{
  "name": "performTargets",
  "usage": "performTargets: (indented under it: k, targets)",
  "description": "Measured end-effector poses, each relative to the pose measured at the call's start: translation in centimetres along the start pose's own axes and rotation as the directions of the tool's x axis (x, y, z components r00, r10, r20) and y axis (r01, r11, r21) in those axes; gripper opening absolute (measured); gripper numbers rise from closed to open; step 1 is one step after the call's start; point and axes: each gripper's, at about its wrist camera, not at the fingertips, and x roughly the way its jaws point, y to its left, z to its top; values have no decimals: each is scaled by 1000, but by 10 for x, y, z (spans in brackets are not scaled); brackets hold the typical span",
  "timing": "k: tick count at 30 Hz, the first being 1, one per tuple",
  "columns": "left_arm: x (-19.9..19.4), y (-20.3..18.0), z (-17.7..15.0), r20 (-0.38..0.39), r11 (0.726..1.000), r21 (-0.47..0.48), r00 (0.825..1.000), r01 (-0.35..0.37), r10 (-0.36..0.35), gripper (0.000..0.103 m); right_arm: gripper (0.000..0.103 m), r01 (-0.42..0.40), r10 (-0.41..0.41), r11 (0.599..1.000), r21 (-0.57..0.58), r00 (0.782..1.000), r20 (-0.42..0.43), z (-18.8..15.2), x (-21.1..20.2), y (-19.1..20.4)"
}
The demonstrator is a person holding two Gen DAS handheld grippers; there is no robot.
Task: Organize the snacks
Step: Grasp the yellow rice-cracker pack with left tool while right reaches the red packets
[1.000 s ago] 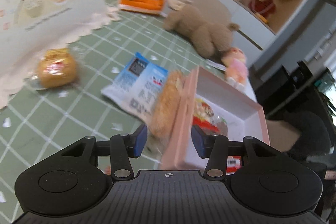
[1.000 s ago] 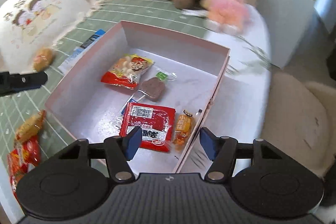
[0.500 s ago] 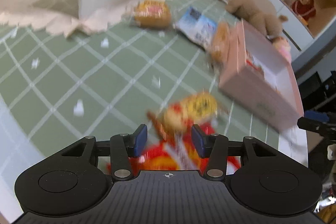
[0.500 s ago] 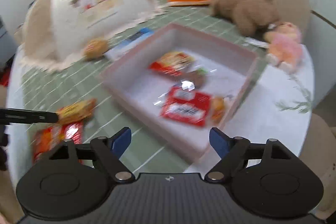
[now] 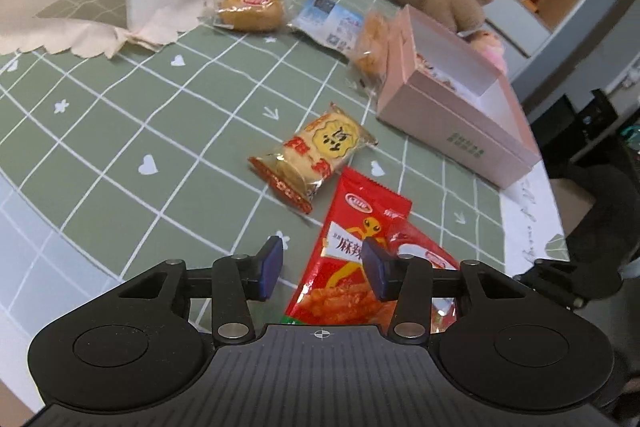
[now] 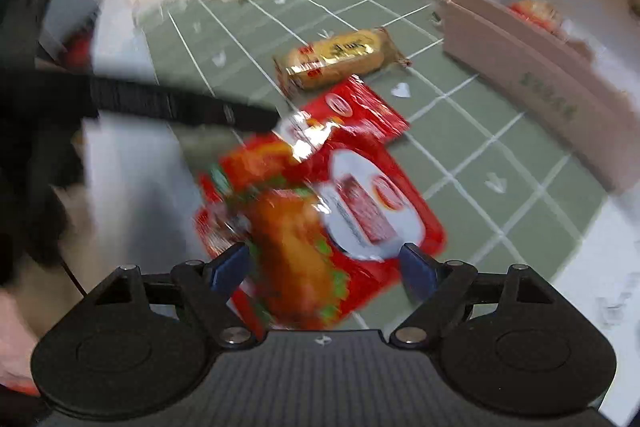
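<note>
My left gripper is closing around a red snack packet printed "麻辣", pads not yet pressing; my right gripper hangs wide over red packets.

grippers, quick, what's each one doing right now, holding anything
Left gripper: jaws closing, over the red snack packet, not gripping it yet.
Right gripper: jaws open, above another red packet, holding nothing.

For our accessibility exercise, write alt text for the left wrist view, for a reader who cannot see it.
The left gripper, its jaws closing, hangs over a red snack packet on a green checked tablecloth. Beyond lie a yellow cracker pack, a pink box and more wrapped snacks.
</note>
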Motion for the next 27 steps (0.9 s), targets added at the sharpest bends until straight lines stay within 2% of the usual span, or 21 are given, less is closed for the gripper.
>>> performTargets:
  k: [2, 4, 7, 8, 10, 12, 13, 14, 16, 18, 20, 22, 24, 25, 27]
  targets:
    - [4, -3, -3, -7, 999, 20, 1000, 29, -28, 46, 84, 82, -82, 997, -13, 997, -8, -12, -2, -3]
    - [10, -11, -7, -16, 998, 50, 999, 48, -47, 45, 84, 147, -146, 988, 49, 989, -16, -22, -9, -21]
    - [8, -30, -18, -13, 994, 111, 1000, 23, -21, 45, 83, 277, -276, 956, 96, 961, -18, -32, -22, -44]
    - [7, -35, -22, -20, 993, 115, 999, 36, -34, 44, 83, 283, -284, 953, 109, 959, -13, -34, -27, -51]
    - [5, -46, -32, -35, 990, 131, 998, 54, -50, 44, 84, 227, -231, 963, 143, 973, 14, -35, -40, -60]
    - [2, -53, -42, -29, 986, 169, 1000, 9, -4, 43, 84, 130, -141, 980, 152, 988, 58, -30, -47, -61]
    - [-2, -54, -46, -18, 984, 173, 999, -40, 44, 41, 84, 80, -92, 986, 145, 993, 78, -24, -48, -60]
    - [-8, -50, -50, -10, 988, 136, 997, -71, 73, 41, 84, 39, -52, 990, 139, 995, 90, -18, -44, -58]
    - [-21, -36, -54, 9, 997, 34, 998, -67, 67, 41, 84, -40, 28, 990, 137, 995, 94, -7, -34, -50]
    - [-32, -26, -57, 24, 992, -13, 992, -127, 128, 40, 84, -95, 85, 989, 113, 992, 91, 2, -19, -35]
    - [-43, -18, -55, 51, 979, -41, 978, -199, 201, 40, 84, -104, 97, 992, 75, 991, 87, 5, -5, -19]
    - [-51, -17, -48, 88, 978, -58, 975, -199, 203, 40, 86, -77, 73, 996, 44, 994, 76, 2, 4, -6]
    - [-51, -24, -36, 119, 981, -7, 974, -193, 192, 40, 86, -41, 40, 999, 5, 995, 95, -1, 3, -4]
    - [-48, -30, -29, 132, 980, 50, 974, -193, 185, 40, 86, -13, 12, 1000, 5, 995, 102, -4, 1, -7]
    - [-35, -43, -13, 148, 964, 148, 969, -220, 199, 41, 86, 37, -43, 998, 49, 993, 109, -10, -3, -23]
